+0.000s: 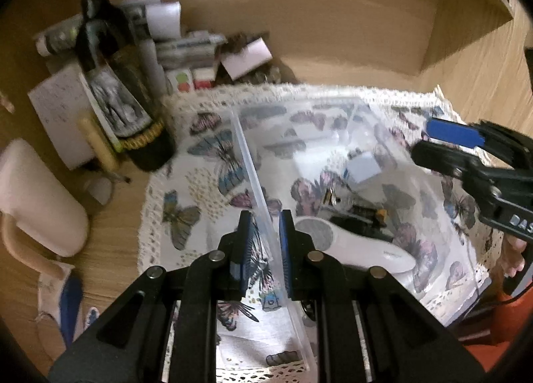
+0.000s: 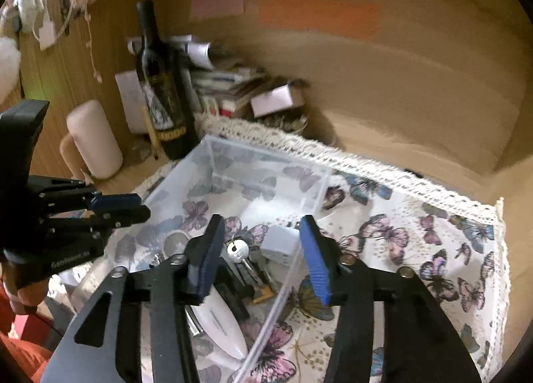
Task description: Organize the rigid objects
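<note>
The pile of papers and boxes (image 1: 186, 46) behind the dark bottle (image 1: 133, 116) is smeared with blur, labels unreadable. Beside the clear bin (image 2: 266, 163), small dark bits (image 1: 359, 213) under the white device (image 1: 359, 246) are indistinct. The bottle's neck is cut off by the top edge.

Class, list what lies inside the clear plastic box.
Inside the clear box: a silver key, a small white block and a long white gadget. Dark items beneath the right gripper are partly covered.

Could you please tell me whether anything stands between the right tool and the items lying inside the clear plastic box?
Nothing visible does. The right tool hangs open above the uncovered clear plastic box, straddling its right wall, with the silver key and small white cube exposed below it.
</note>
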`<state>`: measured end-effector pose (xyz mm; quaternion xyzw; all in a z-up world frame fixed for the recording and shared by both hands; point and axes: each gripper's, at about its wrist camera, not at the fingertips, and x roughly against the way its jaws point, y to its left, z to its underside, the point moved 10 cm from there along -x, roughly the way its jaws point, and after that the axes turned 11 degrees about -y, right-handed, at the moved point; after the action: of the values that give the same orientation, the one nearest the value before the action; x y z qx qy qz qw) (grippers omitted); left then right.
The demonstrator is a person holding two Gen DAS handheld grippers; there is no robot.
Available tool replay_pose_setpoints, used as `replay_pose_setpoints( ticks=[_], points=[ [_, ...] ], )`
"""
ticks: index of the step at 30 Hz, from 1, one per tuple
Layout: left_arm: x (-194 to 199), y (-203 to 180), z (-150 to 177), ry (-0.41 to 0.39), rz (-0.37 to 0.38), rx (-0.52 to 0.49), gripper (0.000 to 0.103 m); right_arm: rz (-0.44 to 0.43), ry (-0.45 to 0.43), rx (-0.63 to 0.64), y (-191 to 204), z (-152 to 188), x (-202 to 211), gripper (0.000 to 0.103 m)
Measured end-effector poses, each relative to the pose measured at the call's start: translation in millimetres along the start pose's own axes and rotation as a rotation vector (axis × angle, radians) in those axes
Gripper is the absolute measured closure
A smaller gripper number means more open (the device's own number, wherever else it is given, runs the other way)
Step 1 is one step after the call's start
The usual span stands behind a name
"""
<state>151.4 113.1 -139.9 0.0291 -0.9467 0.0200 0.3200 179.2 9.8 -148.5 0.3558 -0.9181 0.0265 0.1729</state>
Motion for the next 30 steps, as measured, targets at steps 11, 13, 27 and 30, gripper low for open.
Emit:
replay_pose_setpoints(
  ticks=[11, 13, 27, 30],
  points=[
    [68, -28, -44, -0.286, -0.013, 0.006, 0.021, 0.102, -0.186, -0.040, -17, -14, 70, 0.009],
    [82, -35, -50, -0.347, -0.013, 0.021, 0.015, 0.126, -0.234, -0.049, -21, -16, 85, 0.000],
    [118, -64, -46, -0.494, -0.019, 0.049, 0.003, 0.176, -0.347, -0.059, -28, -5, 135, 0.000],
    [120, -66, -45, -0.501, -0.015, 0.050, 0.002, 0.178, -0.355, -0.052, -27, -4, 138, 0.000]
  ],
)
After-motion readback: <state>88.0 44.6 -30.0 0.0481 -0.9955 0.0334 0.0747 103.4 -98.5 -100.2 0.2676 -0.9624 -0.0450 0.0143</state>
